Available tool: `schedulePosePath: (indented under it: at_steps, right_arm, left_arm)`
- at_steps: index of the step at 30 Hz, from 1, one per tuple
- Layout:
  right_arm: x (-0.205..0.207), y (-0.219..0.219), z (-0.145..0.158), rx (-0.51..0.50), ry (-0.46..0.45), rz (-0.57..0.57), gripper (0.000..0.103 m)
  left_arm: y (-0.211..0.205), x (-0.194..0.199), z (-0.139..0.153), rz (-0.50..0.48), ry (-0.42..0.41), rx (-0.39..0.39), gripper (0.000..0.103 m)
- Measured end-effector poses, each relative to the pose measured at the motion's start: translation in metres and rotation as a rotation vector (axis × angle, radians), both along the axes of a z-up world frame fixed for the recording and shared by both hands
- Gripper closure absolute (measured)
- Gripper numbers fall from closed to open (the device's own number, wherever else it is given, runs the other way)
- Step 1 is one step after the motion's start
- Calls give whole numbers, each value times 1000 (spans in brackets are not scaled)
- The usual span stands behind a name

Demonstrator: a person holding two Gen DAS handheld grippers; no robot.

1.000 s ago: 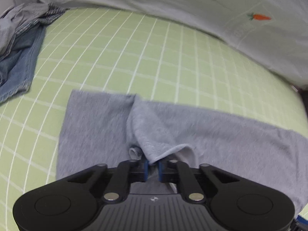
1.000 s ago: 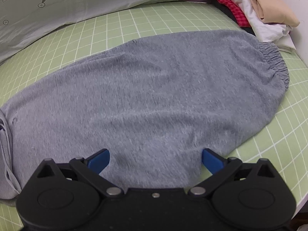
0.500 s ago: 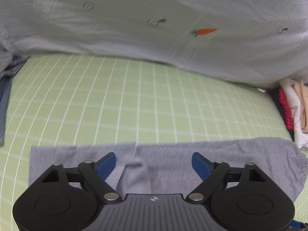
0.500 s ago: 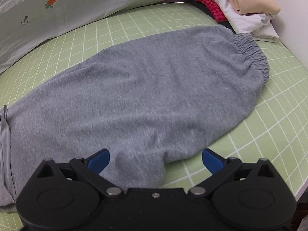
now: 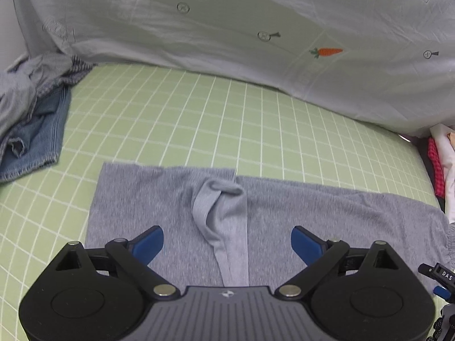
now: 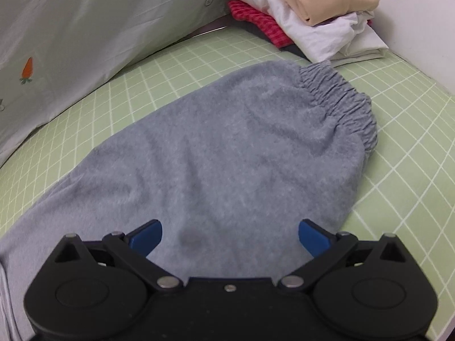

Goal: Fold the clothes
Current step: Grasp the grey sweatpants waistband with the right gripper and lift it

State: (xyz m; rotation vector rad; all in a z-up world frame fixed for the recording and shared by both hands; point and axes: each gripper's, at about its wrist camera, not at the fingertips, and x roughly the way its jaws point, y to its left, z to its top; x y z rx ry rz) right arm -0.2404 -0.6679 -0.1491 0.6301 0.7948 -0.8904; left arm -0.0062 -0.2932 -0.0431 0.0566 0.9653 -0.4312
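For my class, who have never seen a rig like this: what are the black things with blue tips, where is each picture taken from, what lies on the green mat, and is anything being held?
No robot: a person holds a two-finger gripper in each hand, each with a camera looking along its fingers. The left gripper and right gripper are both open and hold nothing. Gray pants lie on the green grid mat, elastic waistband to the right, a cuff curled up. A folded stack sits to the right, jeans to the left.

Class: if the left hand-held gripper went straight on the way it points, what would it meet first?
Probably the raised fold of the grey sweatpants between the open left hand-held gripper fingers; depth is unclear.
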Motion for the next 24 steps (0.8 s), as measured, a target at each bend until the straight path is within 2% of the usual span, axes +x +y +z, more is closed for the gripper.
schedulePosePath:
  at_steps: [4,7,10,16,17,18,19,21,22,24]
  right_arm:
    - [-19,-34,-1,-55,5,-78,0]
    - [-35,-60,-3,-115,35,-120,0]
    - [-51,-88,-13,-85,-2,-148,0]
    - [-48,-113,-21,-85,-54,-127,2]
    - [-46,-114,-21,-94,-54,-118,6]
    - [-44,-114,-20,-102,-54,-108,16]
    - [-41,-114,-19,-113,-54,-87,22]
    - [-38,-112,-17,-122,-45,-34,44]
    - [-36,-112,-15,-126,-40,-7,47]
    - [-36,-112,-13,-117,-55,21,67]
  left_arm:
    - [-13,8,10,19,-26,-4,4]
    - [-26,15,11,29,-24,25,4]
    - [-41,19,10,22,-16,62,4]
    - [-63,16,8,-11,-16,110,4]
    - [-65,15,8,-17,-14,115,4]
    - [-65,13,7,-22,-12,117,4]
    - [-64,12,7,-26,-6,109,4]
    - [-59,11,7,-22,8,80,4]
    - [-55,10,8,-9,13,61,4]
    - [-47,9,10,17,17,26,4]
